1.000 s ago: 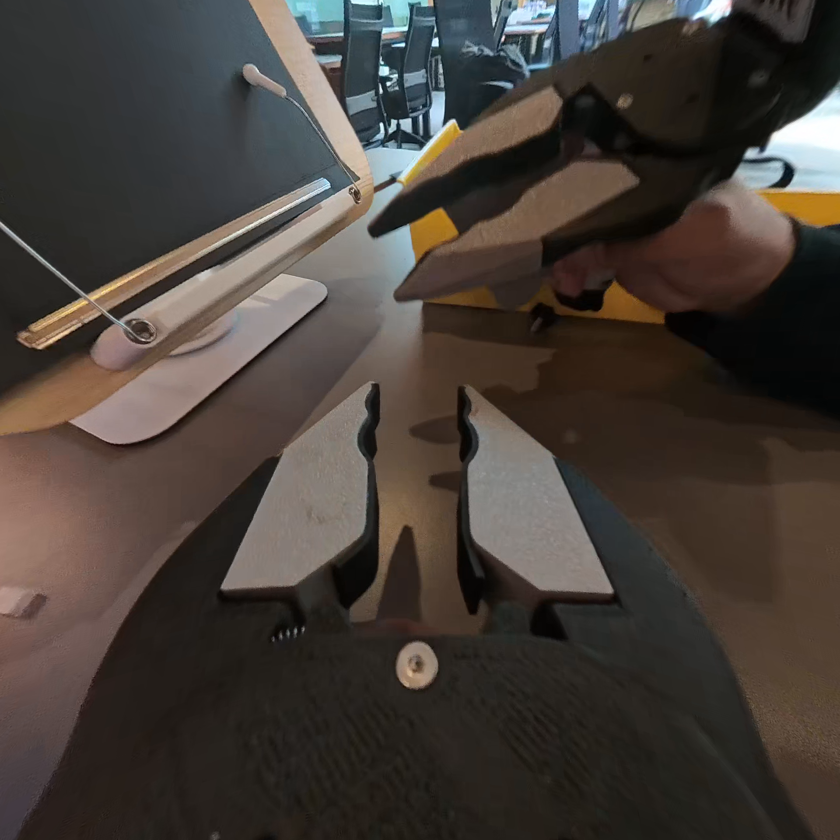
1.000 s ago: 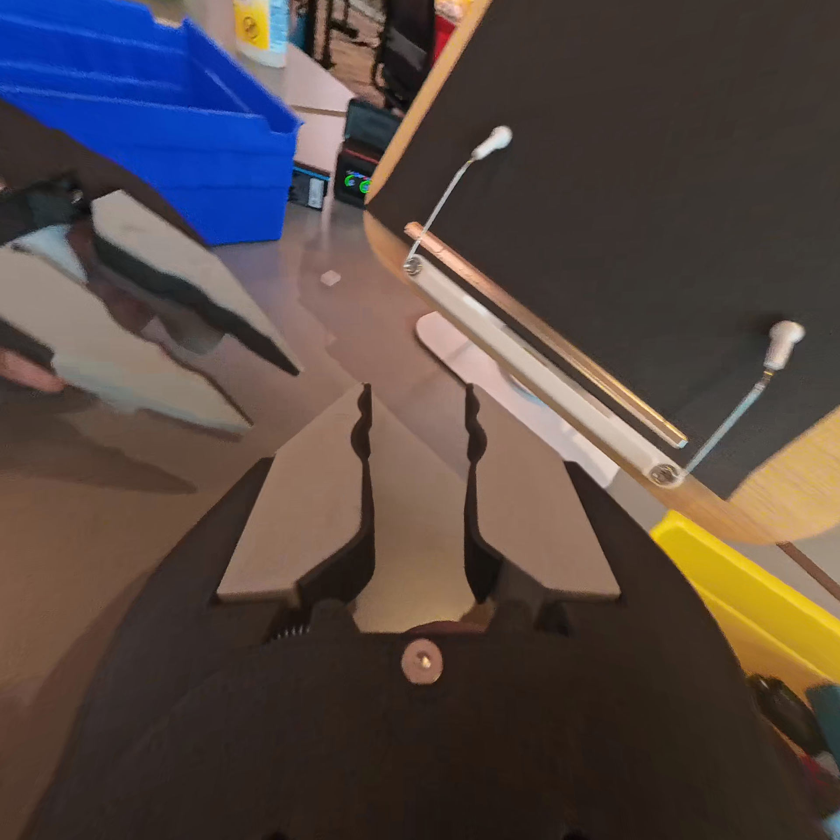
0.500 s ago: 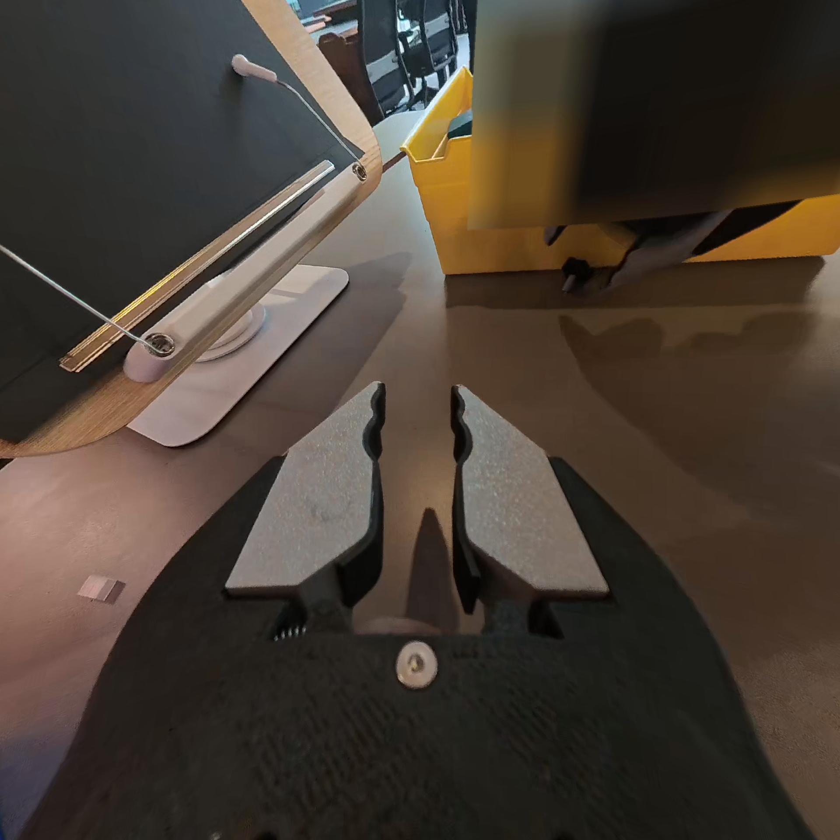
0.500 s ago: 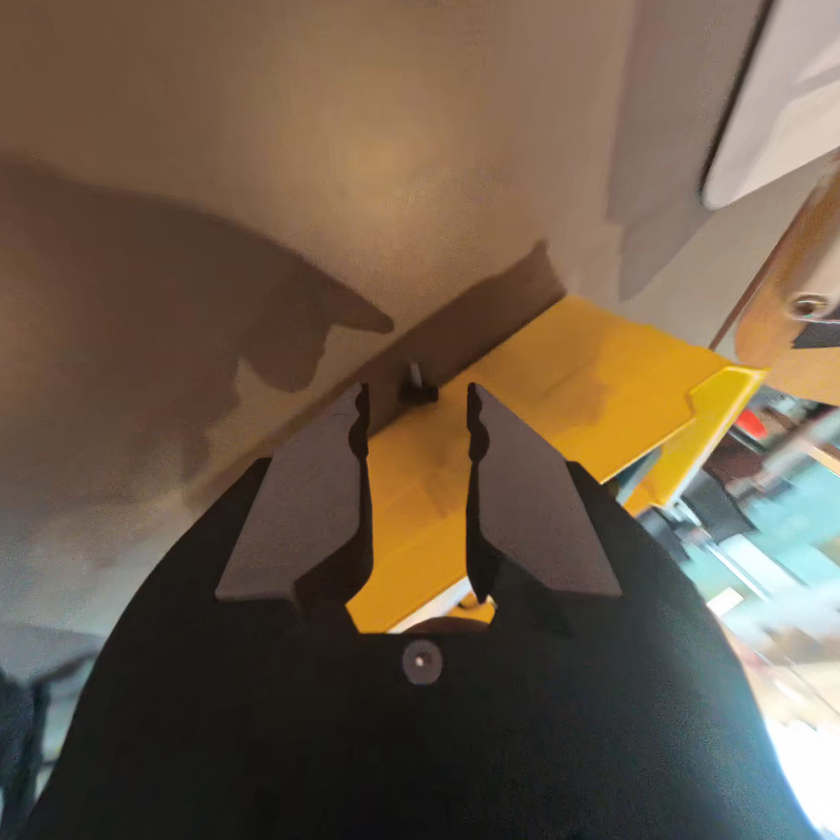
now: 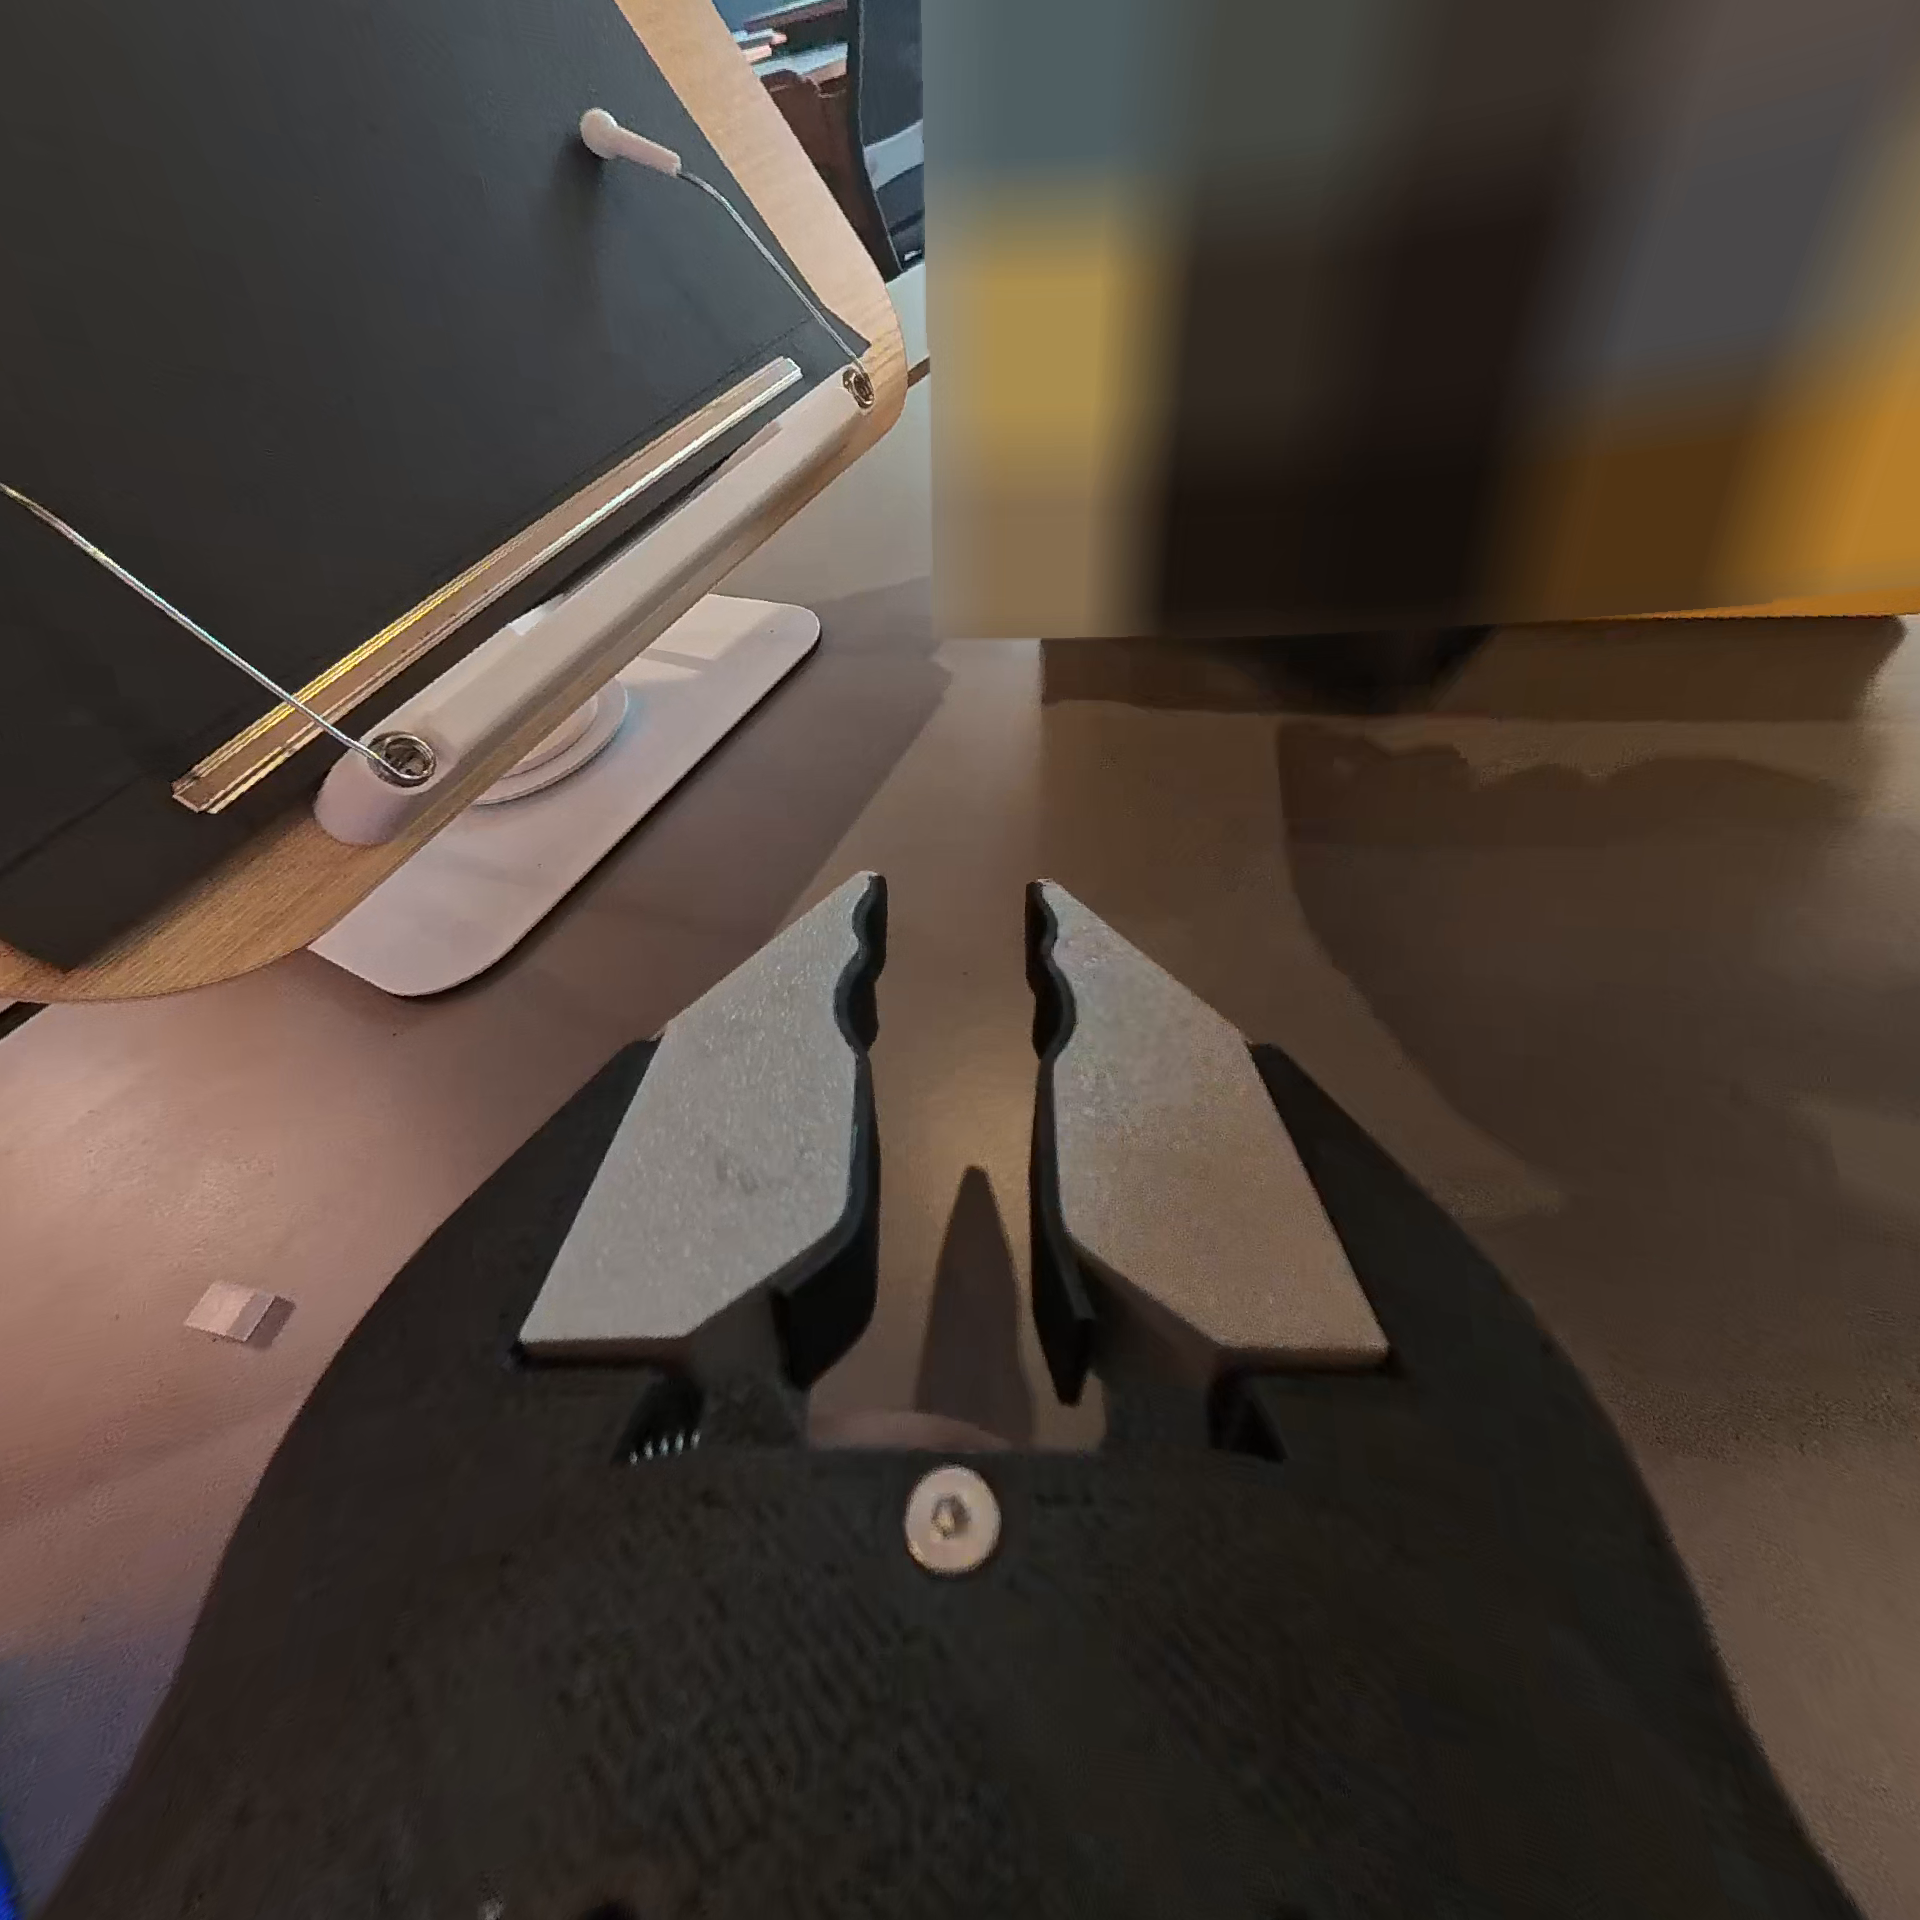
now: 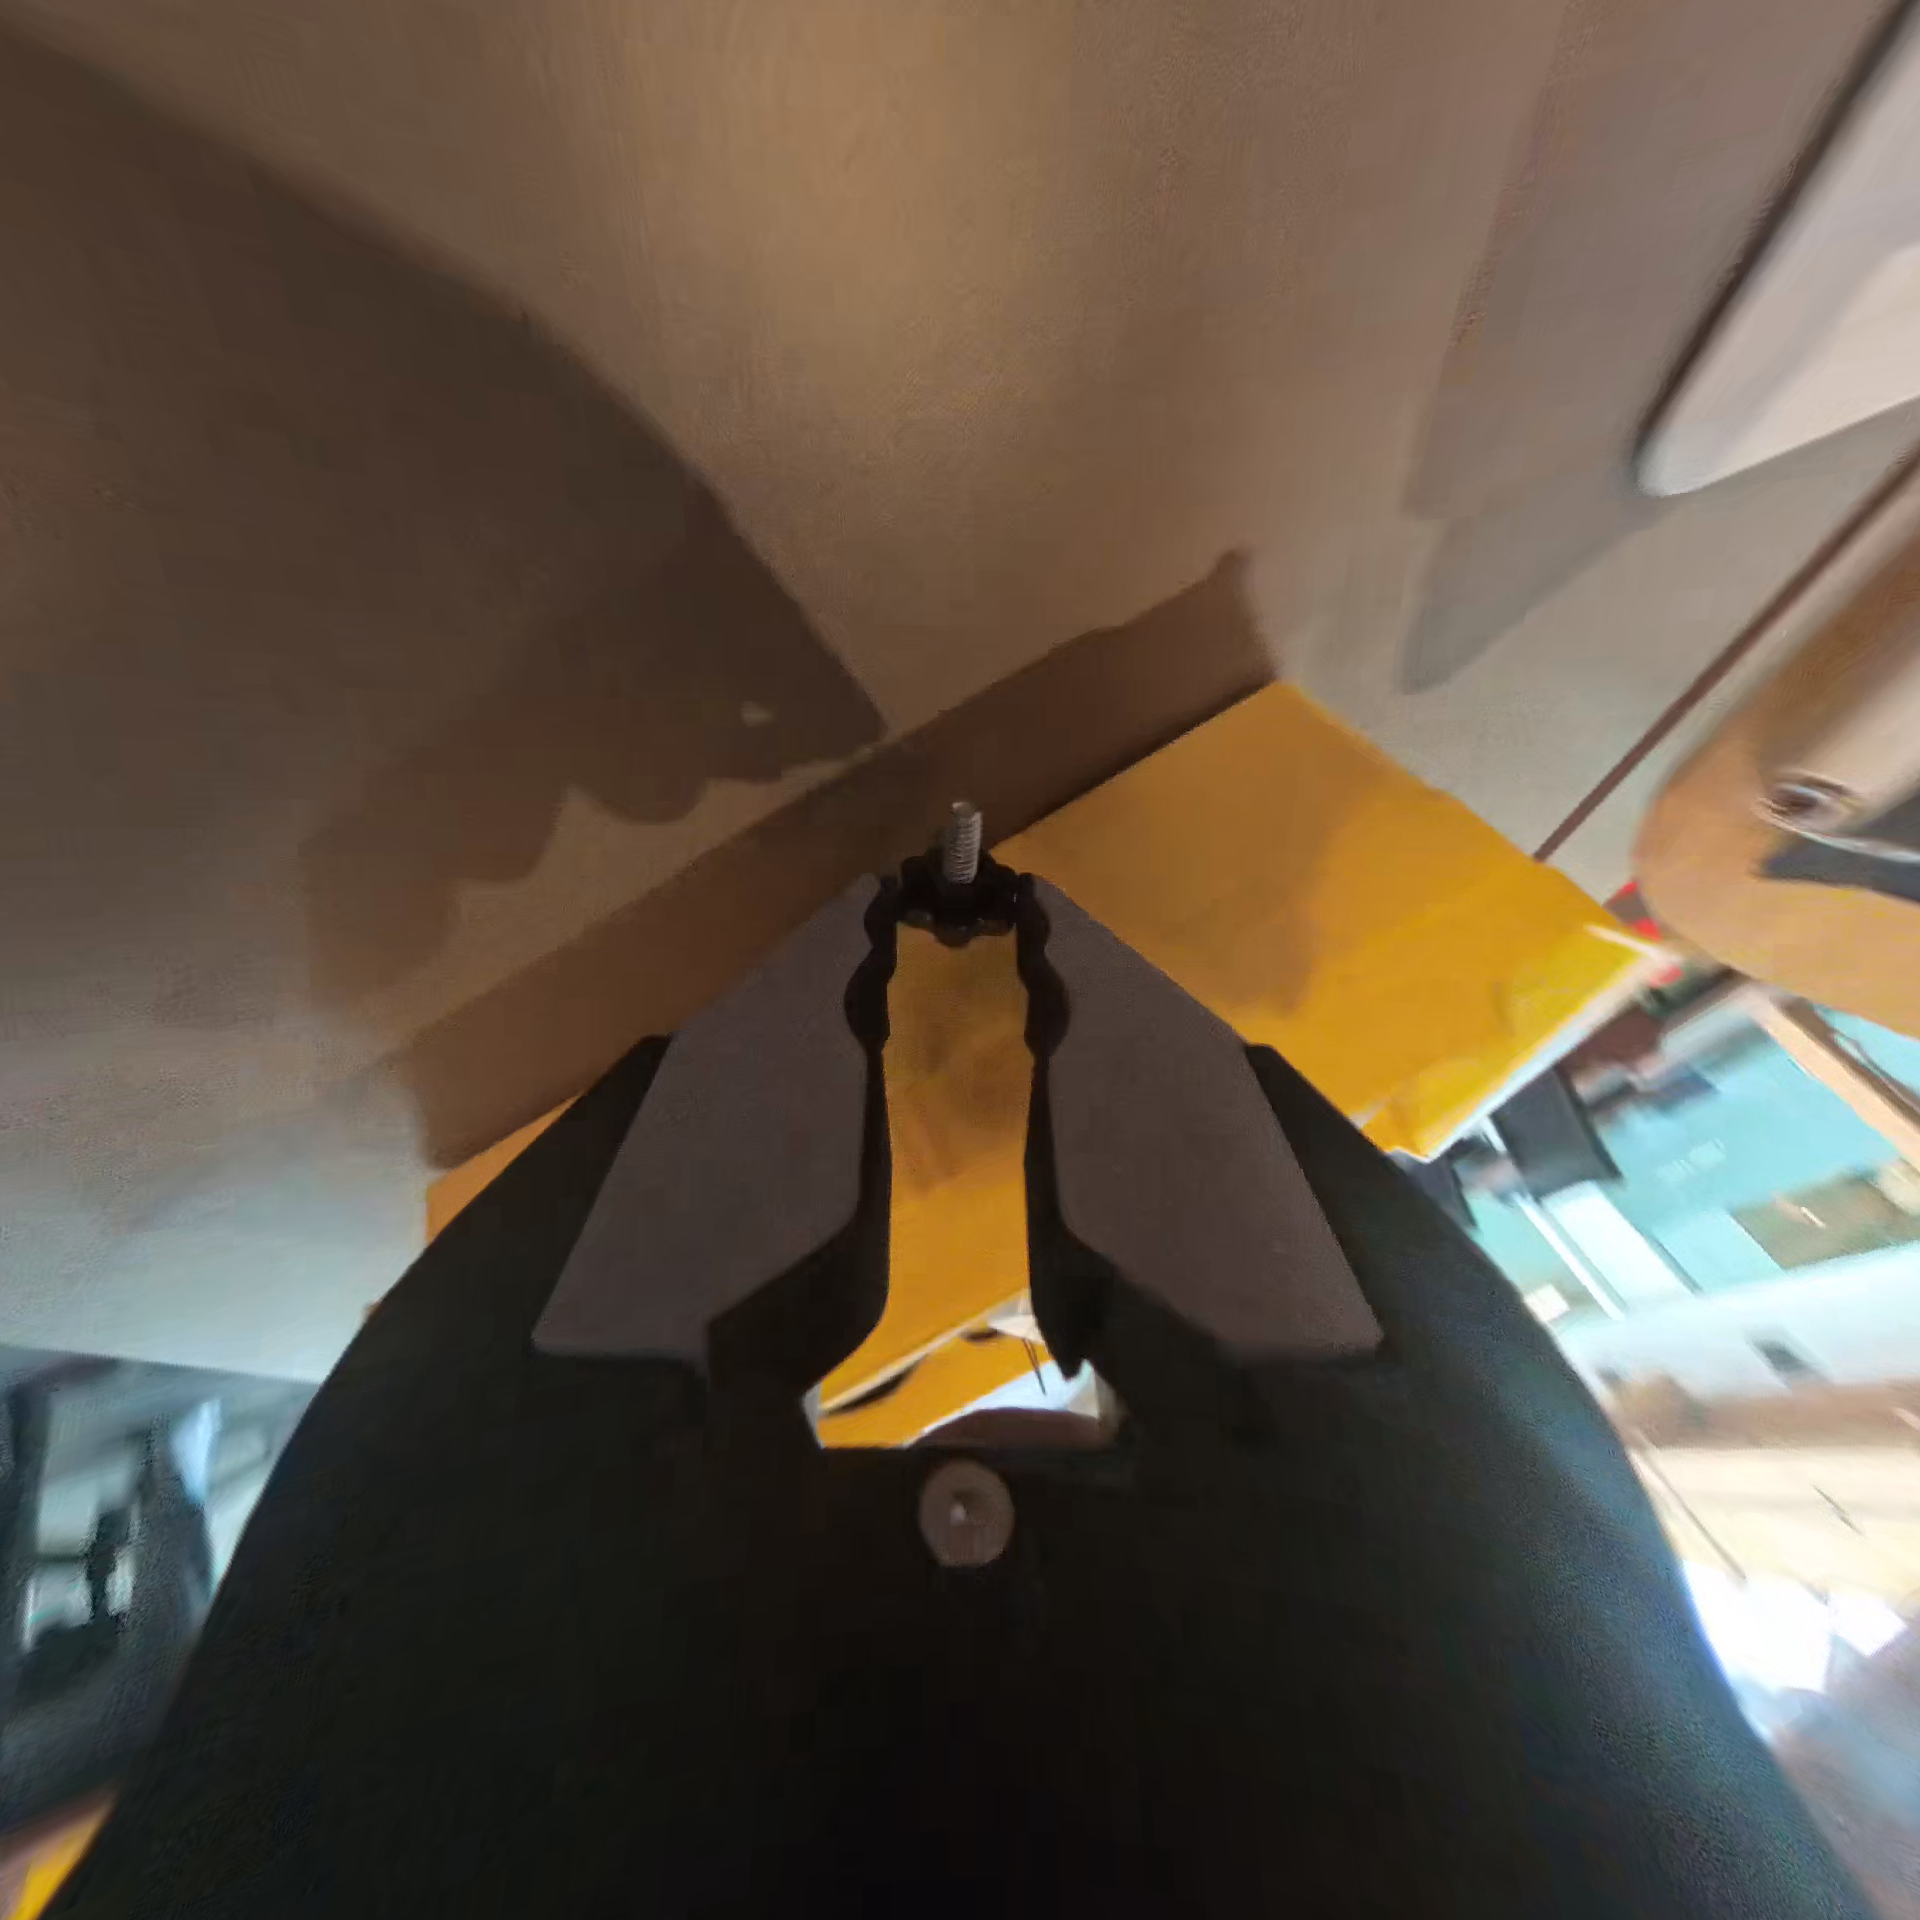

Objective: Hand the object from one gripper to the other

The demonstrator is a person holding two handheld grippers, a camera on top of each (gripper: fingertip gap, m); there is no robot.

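While the right gripper (image 6: 951, 902) pinches a small knob screw (image 6: 958, 875), shank pointing twelve o'clock, the left gripper (image 5: 954, 902) waits narrowly parted, empty.

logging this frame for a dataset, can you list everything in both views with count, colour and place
knob screw: 1, black knob with silver thread, pinched at the right gripper's tips
bin: 1, yellow, on the table beyond the knob screw
book stand: 1, black board, wood edge, white base, left on the table
small tab: 1, grey, on the table at left
table: 1, brown
left gripper: 1, black with grey fingers, open, empty
right gripper: 1, black, shut on the knob screw
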